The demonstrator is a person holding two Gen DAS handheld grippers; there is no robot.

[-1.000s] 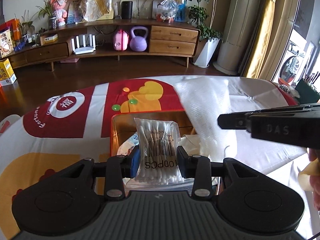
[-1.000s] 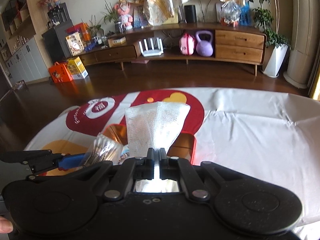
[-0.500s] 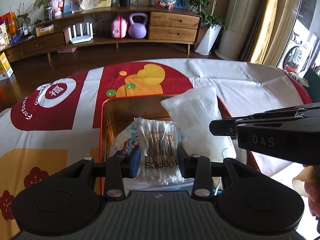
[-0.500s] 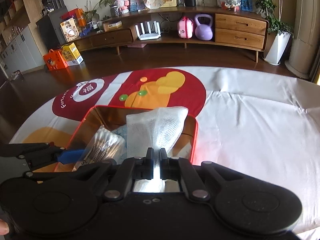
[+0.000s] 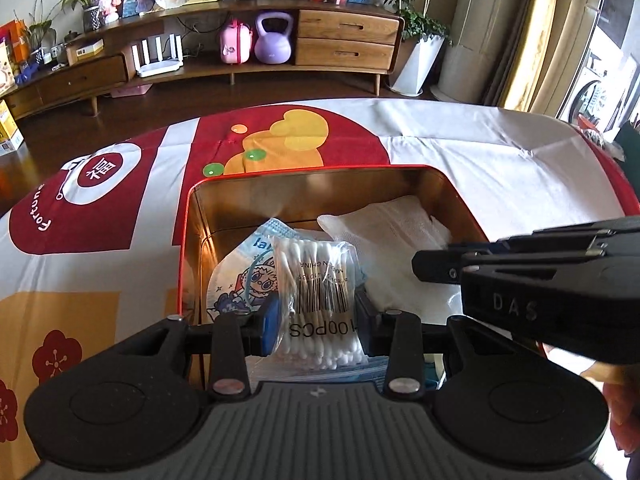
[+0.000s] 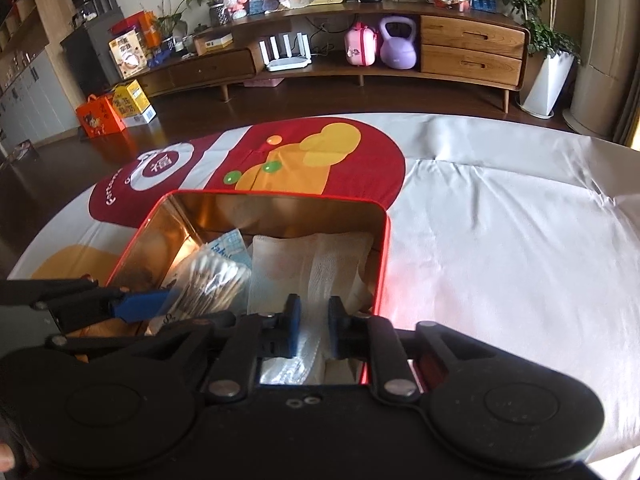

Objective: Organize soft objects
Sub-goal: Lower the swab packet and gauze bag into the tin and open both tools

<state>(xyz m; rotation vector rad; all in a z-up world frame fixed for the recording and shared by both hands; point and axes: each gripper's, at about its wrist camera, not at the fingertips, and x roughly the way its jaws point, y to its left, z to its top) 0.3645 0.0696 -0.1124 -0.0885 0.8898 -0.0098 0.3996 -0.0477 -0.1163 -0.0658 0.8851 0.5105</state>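
Observation:
A red tin box (image 5: 320, 172) with a gold inside stands on the table. My left gripper (image 5: 316, 320) is shut on a clear pack of cotton swabs (image 5: 316, 280) and holds it inside the box, over a printed face-mask pack (image 5: 240, 276). My right gripper (image 6: 313, 330) has its jaws parted around a white gauze pack (image 6: 316, 260) that lies in the right side of the box (image 6: 384, 256). The gauze pack also shows in the left wrist view (image 5: 388, 236), with the right gripper's body (image 5: 532, 276) beside it. The swab pack shows in the right wrist view (image 6: 212, 280).
A red, white and yellow tablecloth (image 5: 120, 208) covers the round table (image 6: 500, 220). Beyond it are a dark wood floor and a long wooden sideboard (image 5: 280, 52) with a purple kettlebell and a pink case.
Both grippers have come down into the tin box with their packs. The right gripper's jaws have opened and the gauze pack now lies in the box.

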